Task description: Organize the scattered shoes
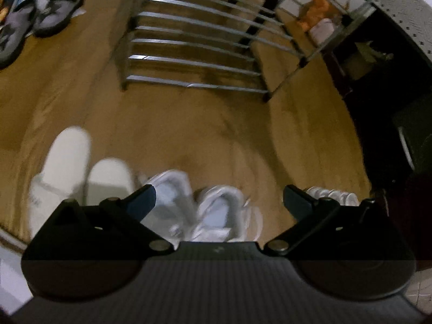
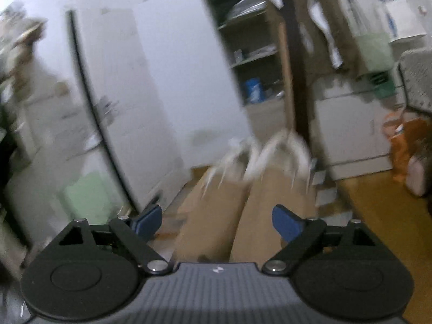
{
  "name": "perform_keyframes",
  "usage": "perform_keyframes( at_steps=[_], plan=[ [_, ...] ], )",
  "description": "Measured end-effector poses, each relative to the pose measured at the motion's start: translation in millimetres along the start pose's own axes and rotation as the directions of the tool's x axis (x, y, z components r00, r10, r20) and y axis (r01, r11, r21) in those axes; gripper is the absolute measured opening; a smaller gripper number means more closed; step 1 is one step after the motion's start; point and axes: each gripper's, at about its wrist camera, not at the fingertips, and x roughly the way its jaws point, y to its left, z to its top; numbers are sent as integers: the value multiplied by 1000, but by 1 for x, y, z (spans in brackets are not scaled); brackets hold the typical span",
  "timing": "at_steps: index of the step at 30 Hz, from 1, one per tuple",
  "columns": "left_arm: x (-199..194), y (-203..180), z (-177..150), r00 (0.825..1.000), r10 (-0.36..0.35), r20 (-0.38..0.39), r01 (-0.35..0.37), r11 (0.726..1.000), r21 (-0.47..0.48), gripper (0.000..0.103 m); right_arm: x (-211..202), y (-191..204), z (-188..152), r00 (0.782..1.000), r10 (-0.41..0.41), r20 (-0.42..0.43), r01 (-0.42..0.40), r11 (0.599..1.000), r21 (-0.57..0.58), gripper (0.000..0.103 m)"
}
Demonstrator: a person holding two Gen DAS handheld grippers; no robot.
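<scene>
Jaws gape over white sneakers, both grippers

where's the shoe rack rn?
Left wrist view, top centre: the metal shoe rack stands on the wooden floor, its bars bare, beyond the white sneakers near the open left gripper; grey shoes lie to its left.

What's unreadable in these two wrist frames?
- White sneakers, left wrist: motion-blurred, heels hidden by the left gripper body.
- Third white shoe, left wrist: mostly behind the right finger.
- Grey shoes, left wrist: blurred, cut by the left edge.
- Tan pair, right wrist: smeared; type unclear, near ends hidden under the right gripper.
</scene>
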Motion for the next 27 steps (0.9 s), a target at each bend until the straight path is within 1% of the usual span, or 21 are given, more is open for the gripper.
perform_keyframes(
  at_steps=[1,2,3,4,5,6,8,9,10,12,15,16,17,19,20,24,25,27],
  plan=[
    [0,8,-3,1000,18,-2,-18,1000,-15,102,5,-1,-29,998,12,-56,-11,1000,6,93],
    [0,17,-6,999,37,-5,-37,999,-30,102,10,-1,-59,993,23,-112,-22,1000,12,94],
    [2,28,-9,997,74,-17,-74,996,-47,102,15,-2,-88,985,36,-167,-33,999,19,94],
    [4,33,-11,995,92,-26,-94,994,-52,102,20,-2,-117,974,48,-222,-43,999,27,94],
    [6,41,-14,993,112,-36,-114,992,-62,102,25,-3,-146,959,60,-275,-53,998,35,93],
    [7,50,-18,992,122,-41,-125,989,-84,102,30,-3,-176,942,73,-328,-62,997,44,90],
    [5,62,-23,988,149,-39,-153,982,-110,102,40,-5,-234,897,98,-430,-79,995,63,78],
    [4,66,-25,986,164,-34,-167,979,-115,102,46,-6,-261,874,105,-474,-80,994,73,70],
    [4,68,-26,984,178,-30,-181,977,-116,102,54,-8,-278,862,91,-499,-55,995,85,63],
    [0,77,-29,970,243,-11,-242,962,-124,102,69,-14,-311,835,64,-547,-6,994,107,63],
    [-4,81,-28,960,280,0,-278,954,-108,102,93,-22,-362,787,28,-617,70,988,134,63],
    [-5,82,-29,960,280,2,-278,955,-106,102,101,-25,-379,769,17,-639,96,985,142,63],
    [-6,84,-30,961,276,4,-275,956,-102,102,108,-27,-394,755,6,-656,120,982,148,63],
    [-4,87,-33,962,273,-4,-272,958,-95,102,119,-26,-413,762,-18,-647,154,976,154,64],
    [-2,88,-34,962,273,-10,-272,958,-92,102,124,-23,-417,756,-28,-654,161,976,145,64],
    [5,94,-41,961,271,-44,-274,958,-86,102,144,-16,-430,729,-60,-682,183,977,110,66],
    [7,94,-42,962,271,-46,-274,958,-88,102,150,-15,-431,718,-61,-693,181,978,102,70],
    [8,98,-45,961,271,-58,-275,957,-95,102,165,-11,-440,696,-86,-713,186,980,63,71]
  ],
)
